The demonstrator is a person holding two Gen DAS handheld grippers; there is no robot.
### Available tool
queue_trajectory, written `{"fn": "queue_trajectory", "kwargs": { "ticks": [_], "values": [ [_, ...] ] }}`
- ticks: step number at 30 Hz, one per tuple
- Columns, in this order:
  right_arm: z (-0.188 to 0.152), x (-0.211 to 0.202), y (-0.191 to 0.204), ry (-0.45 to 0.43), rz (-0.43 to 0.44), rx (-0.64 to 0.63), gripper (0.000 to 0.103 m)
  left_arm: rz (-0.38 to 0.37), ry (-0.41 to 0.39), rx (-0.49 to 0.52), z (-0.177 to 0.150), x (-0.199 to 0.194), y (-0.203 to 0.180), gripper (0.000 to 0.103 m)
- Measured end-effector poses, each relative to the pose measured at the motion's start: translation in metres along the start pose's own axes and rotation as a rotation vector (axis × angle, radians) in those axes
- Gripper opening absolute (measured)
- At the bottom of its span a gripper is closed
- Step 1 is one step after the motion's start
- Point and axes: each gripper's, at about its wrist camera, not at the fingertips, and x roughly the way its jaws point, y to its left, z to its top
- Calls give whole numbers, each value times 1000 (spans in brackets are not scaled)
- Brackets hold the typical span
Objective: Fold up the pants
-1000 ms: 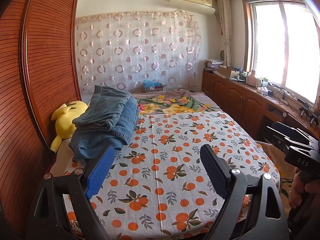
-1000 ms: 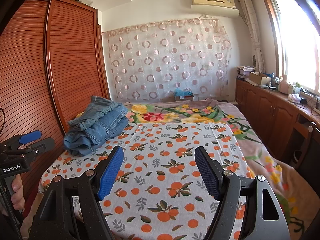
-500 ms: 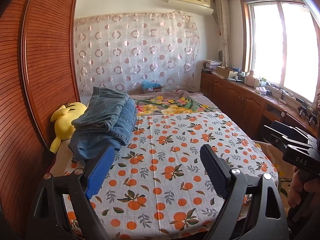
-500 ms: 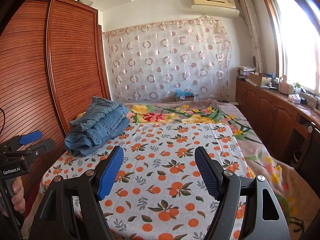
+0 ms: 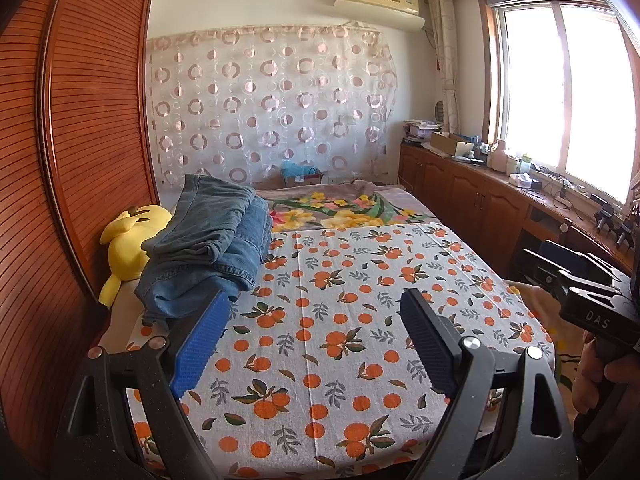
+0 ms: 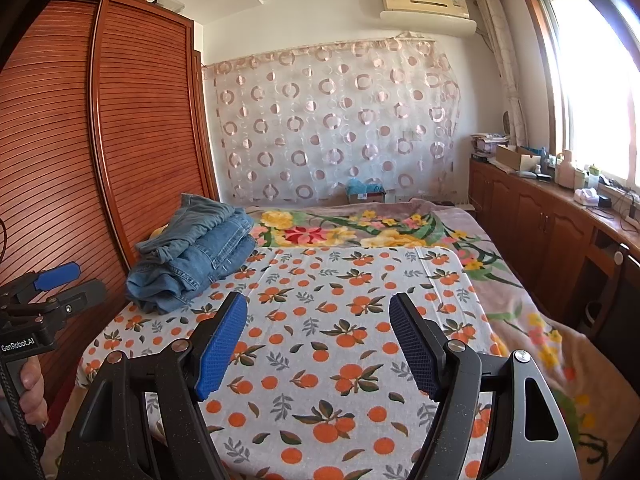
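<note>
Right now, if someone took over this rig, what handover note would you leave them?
Left hand-held gripper: open, empty, over the orange-print sheet.
Right hand-held gripper: open, empty, over the same sheet.
Jeans: piled at the bed's far left, beside the yellow plush toy; neither gripper touches them.
Done: no pair laid out for folding.
Left: take a pair from the pile, spread it on the sheet, fold.
</note>
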Motion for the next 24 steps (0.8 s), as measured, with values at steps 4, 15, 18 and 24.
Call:
{"fn": "queue_trajectory", "kwargs": {
  "ticks": [4, 15, 18, 24],
  "values": [
    [0, -2, 0, -2, 0, 0, 76, 0, 1, 1, 0, 0, 0, 88],
    [0, -2, -1, -2, -1, 0, 76, 1, -1, 0, -1, 1, 0, 88],
    [0, -2, -1, -2, -1, 1, 76, 0, -1, -1, -1, 1, 0, 88],
    [0, -3, -1, -2, 0, 0, 76, 1, -1, 0, -1, 0, 0, 88]
  ]
}}
